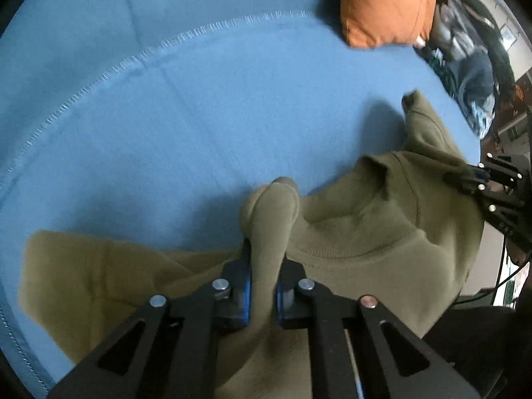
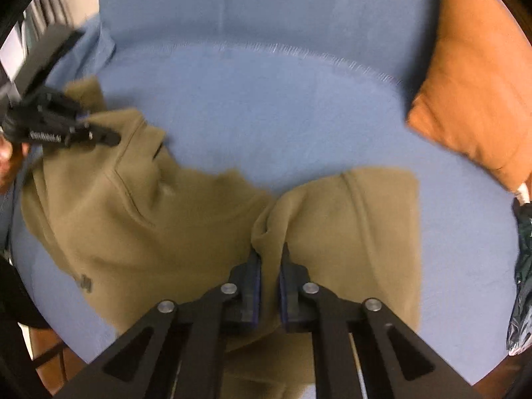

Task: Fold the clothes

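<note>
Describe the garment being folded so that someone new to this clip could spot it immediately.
A blue cloth covers the whole work surface, with an orange cushion at its far right. In front lies the olive-green sweatshirt, pinched by the left gripper and the right gripper. It is the only olive item there.

Soft, even indoor light with no glare. Faint shadows fall on the blue cover [image 1: 199, 116] beside the olive garment [image 1: 365, 232]. Fisheye bending darkens the corners. The right view is smeared, its orange cushion [image 2: 472, 99] blurred.

Both wrist views look down close, sharing olive sweatshirt [image 1: 365, 232], blue cover [image 2: 266, 116]
</note>
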